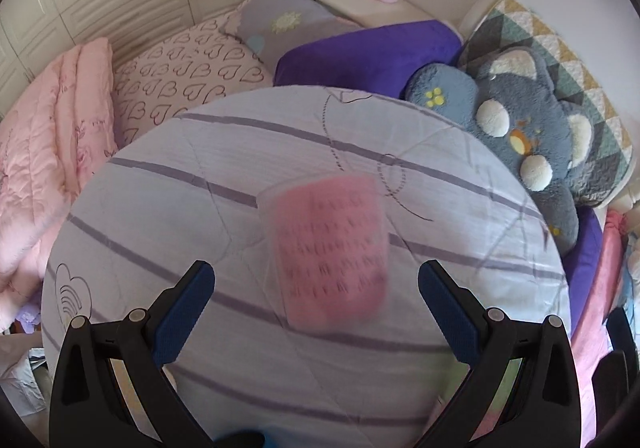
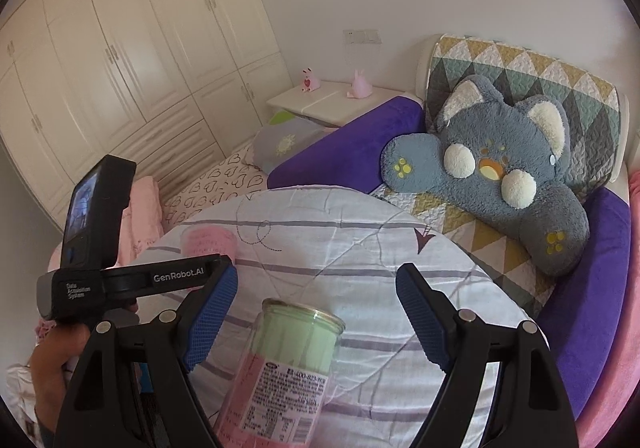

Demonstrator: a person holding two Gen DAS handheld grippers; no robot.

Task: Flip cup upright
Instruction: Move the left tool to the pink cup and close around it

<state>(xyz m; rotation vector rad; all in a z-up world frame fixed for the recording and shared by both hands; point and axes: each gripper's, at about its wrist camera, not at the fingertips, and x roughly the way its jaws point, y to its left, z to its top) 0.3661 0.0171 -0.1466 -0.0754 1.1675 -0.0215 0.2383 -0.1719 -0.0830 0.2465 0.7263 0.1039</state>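
A pink translucent cup (image 1: 326, 248) with rows of dark print stands on the round table with the striped white cloth (image 1: 200, 208), blurred by motion, its wider end toward the far side. My left gripper (image 1: 316, 284) is open, its blue pads either side of the cup's near end, not touching it. The cup shows small in the right wrist view (image 2: 208, 240), behind the left gripper's body (image 2: 132, 280). My right gripper (image 2: 316, 296) is open above a clear jar with a green top and pink label (image 2: 288, 368), which stands between and below its fingers.
Behind the table is a bed with a grey plush toy (image 2: 500, 168), purple bolsters (image 2: 348, 152), a heart-print pillow (image 1: 188, 76) and a pink quilt (image 1: 48, 152). A white nightstand (image 2: 320, 104) and wardrobes (image 2: 120, 48) stand at the back.
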